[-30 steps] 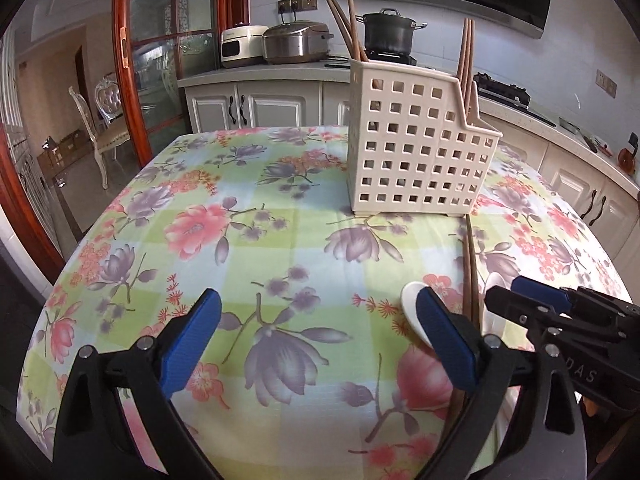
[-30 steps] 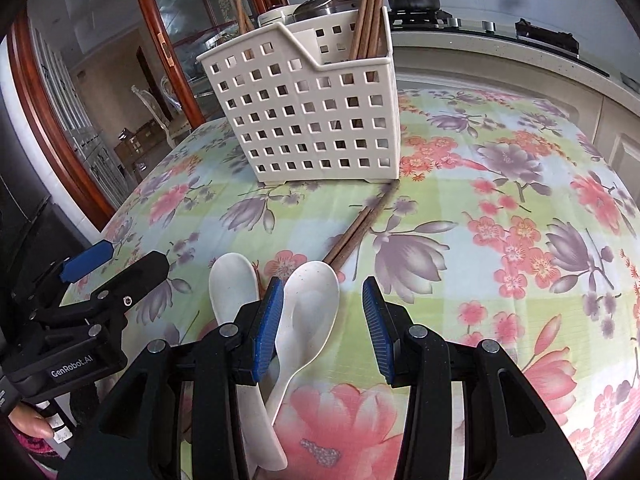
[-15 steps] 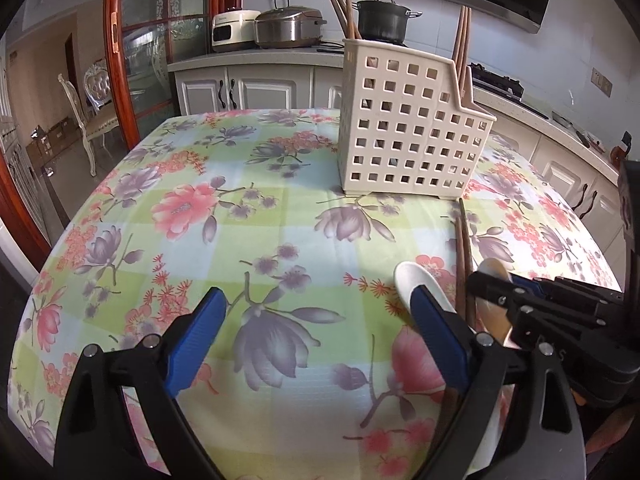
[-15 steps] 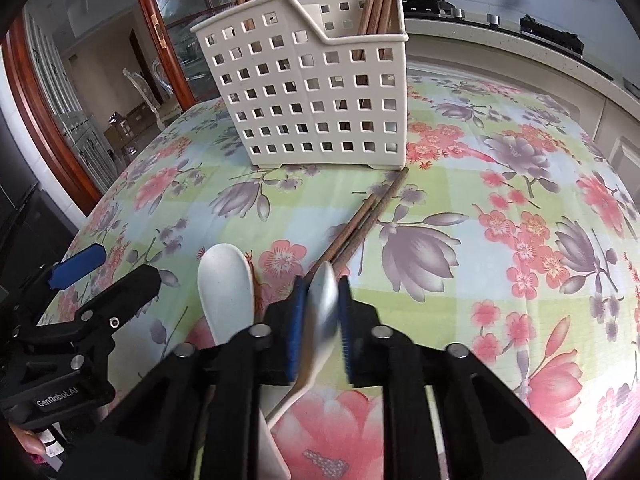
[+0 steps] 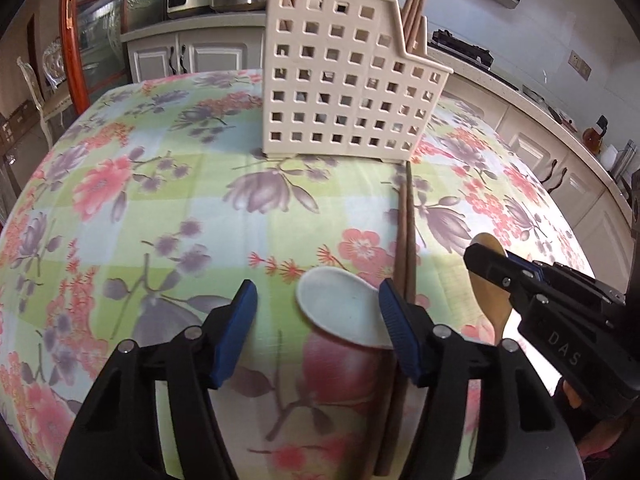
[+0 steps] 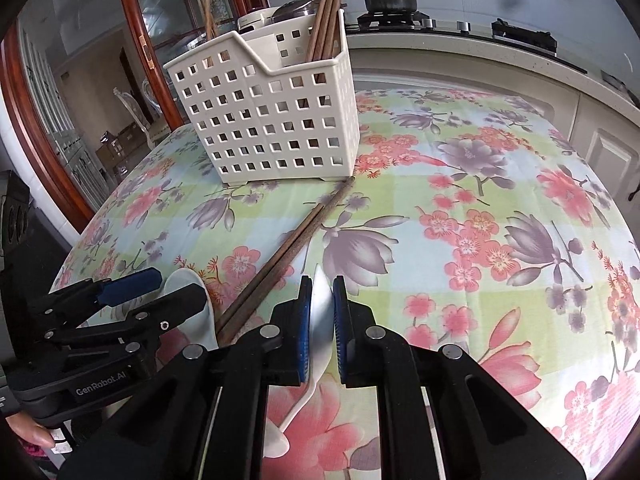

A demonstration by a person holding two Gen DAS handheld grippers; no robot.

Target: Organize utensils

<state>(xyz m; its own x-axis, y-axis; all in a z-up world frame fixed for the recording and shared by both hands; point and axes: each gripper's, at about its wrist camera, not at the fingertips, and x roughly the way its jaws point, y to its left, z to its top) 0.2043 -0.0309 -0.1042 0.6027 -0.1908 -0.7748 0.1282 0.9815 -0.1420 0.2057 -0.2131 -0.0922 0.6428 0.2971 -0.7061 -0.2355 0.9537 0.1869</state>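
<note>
right gripper [image 6: 319,320] jaws clamp white spoon [image 6: 320,312]; left gripper [image 5: 318,330] jaws closing, seemingly untouched

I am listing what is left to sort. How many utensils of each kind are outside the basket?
White spoons: 2 (left spoon, right spoon)
Brown chopsticks: 2
Total: 4
</note>
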